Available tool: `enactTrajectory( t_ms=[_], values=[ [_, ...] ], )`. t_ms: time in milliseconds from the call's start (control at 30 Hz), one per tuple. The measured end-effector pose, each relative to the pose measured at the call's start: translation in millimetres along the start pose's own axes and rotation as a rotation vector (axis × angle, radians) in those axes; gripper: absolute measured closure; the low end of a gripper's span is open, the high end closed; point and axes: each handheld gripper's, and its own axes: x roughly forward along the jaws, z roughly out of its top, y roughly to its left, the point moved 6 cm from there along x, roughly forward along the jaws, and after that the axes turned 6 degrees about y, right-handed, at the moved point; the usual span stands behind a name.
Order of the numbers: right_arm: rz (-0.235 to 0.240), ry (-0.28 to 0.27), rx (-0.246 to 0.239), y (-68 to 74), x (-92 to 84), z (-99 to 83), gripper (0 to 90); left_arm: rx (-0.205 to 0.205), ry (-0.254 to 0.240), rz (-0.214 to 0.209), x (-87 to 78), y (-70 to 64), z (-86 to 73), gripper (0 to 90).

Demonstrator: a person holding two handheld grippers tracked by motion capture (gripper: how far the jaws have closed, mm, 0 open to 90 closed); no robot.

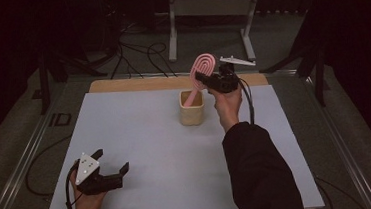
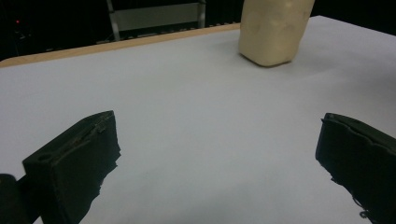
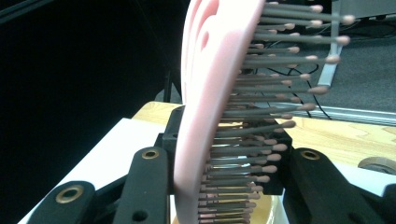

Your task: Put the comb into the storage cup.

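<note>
- Here, surface: pale grey-blue matte table top (image 1: pixel 146 137), a light wooden edge strip (image 1: pixel 121 84) along its far side, metal rails either side.
- Room: dark, grey carpeted floor, loose black cables (image 1: pixel 139 55), a grey metal stand (image 1: pixel 206 12) beyond the table.
- Writing: none legible on any item.
- Pink oval plastic hairbrush (image 1: pixel 202 73) with grey bristles: handle down inside the cream squarish cup (image 1: pixel 192 110), head tilted above its rim; cup stands at the table's far centre.
- Right gripper (image 1: pixel 206 78): jaws pinched on the brush head.
- Left gripper (image 1: pixel 110 163): jaws spread wide, nothing between, low over the near left table corner.
</note>
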Motion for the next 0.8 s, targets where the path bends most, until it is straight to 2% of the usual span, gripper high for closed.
enactTrajectory(
  t_ms=[800],
  values=[
    [-0.012, 0.018, -0.008, -1.0, 6.7, -8.1, 63.3, -0.001, -0.001, 0.000, 0.0, 0.0, 0.0, 0.3]
  ],
)
